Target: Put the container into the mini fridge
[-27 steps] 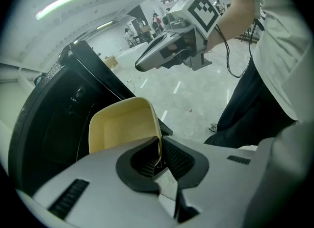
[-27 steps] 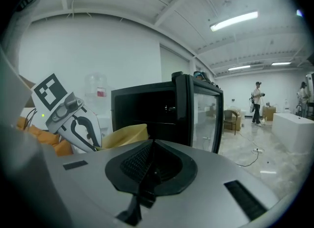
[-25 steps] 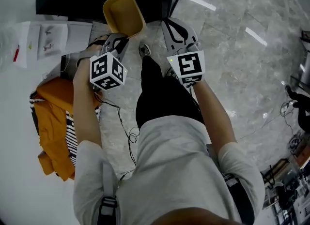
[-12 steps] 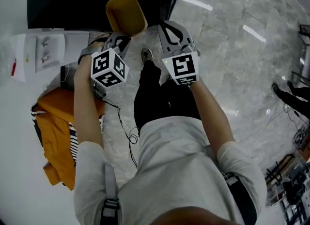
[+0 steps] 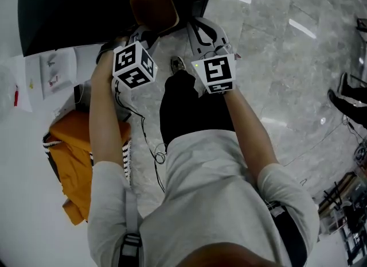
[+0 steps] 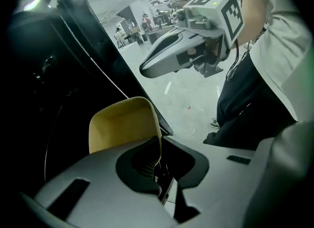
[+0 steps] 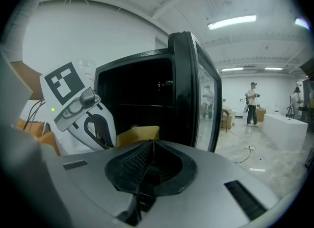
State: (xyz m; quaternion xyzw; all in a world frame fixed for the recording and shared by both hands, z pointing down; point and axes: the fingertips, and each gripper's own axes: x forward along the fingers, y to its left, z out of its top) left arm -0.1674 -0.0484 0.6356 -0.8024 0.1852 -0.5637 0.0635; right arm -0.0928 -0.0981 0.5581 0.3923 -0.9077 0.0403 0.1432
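Note:
A yellow container (image 5: pixel 152 4) is held at its near rim by my left gripper (image 5: pixel 146 33), shut on the container's wall (image 6: pixel 122 124). The container sits at the dark mouth of the black mini fridge (image 5: pixel 80 2), whose door (image 7: pixel 189 89) stands open. In the right gripper view the fridge's interior (image 7: pixel 137 94) is dark, and the container (image 7: pixel 138 135) shows just in front of it beside the left gripper (image 7: pixel 81 112). My right gripper (image 5: pixel 199 30) hovers to the container's right, jaws shut with nothing between them (image 7: pixel 148 156). It also shows from the side in the left gripper view (image 6: pixel 191 45).
An orange garment in a striped bag (image 5: pixel 74 162) lies on the floor at the left, with printed sheets (image 5: pixel 51 68) above it. The person's dark trouser leg and shoe (image 5: pixel 178 65) stand between the grippers. Marble floor (image 5: pixel 287 88) spreads right; people stand far off (image 7: pixel 252 102).
Both grippers have moved forward towards the fridge. The yellow container has gone from in front of the opening to partly inside its dark mouth.

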